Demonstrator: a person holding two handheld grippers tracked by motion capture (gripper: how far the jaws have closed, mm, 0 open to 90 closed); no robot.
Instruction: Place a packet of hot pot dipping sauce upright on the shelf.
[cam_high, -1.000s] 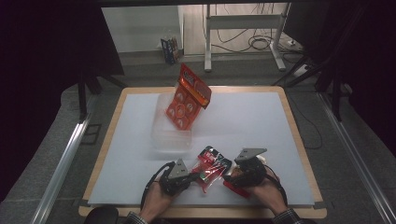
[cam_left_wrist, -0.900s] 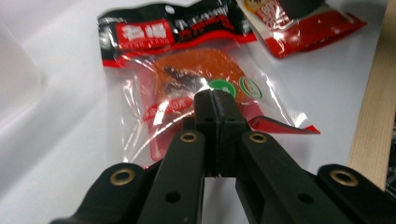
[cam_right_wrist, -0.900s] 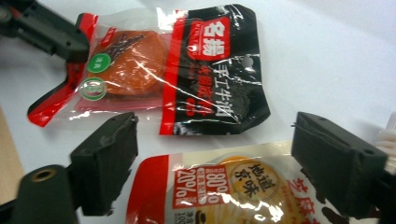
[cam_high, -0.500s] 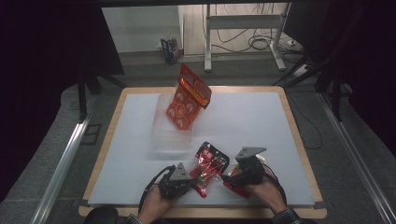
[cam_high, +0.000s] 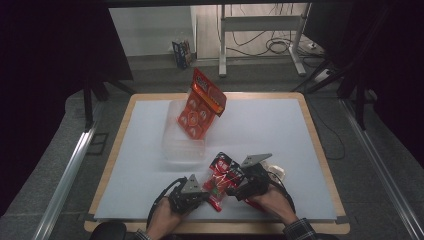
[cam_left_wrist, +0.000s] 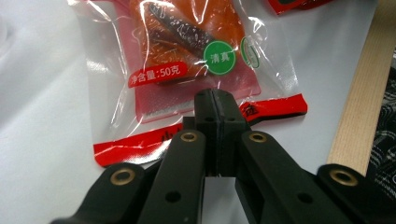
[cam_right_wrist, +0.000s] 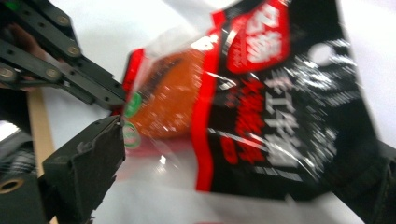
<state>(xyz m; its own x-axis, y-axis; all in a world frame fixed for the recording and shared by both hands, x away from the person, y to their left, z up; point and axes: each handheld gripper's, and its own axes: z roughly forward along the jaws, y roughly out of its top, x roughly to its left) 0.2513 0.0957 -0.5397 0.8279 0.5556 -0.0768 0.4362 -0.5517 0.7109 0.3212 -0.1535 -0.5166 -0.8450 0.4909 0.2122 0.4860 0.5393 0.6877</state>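
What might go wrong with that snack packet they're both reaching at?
The left gripper pinches only the thin red sealed edge of the fish snack packet, so the slippery film could slide out or tear. The right gripper has just been opening, with the black-and-red side of the packet between its wide jaws; closing off-centre could crumple it. The packet sits close to the table's wooden rim and could slip off.

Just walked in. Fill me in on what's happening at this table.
A person works two hand-held grippers at the near edge of the white table. The left gripper is shut, pinching the red bottom seal of a clear snack packet. The right gripper has just been opening its jaws, with a black-and-red snack packet between them. Farther back, an orange packet stands in a clear plastic bin.
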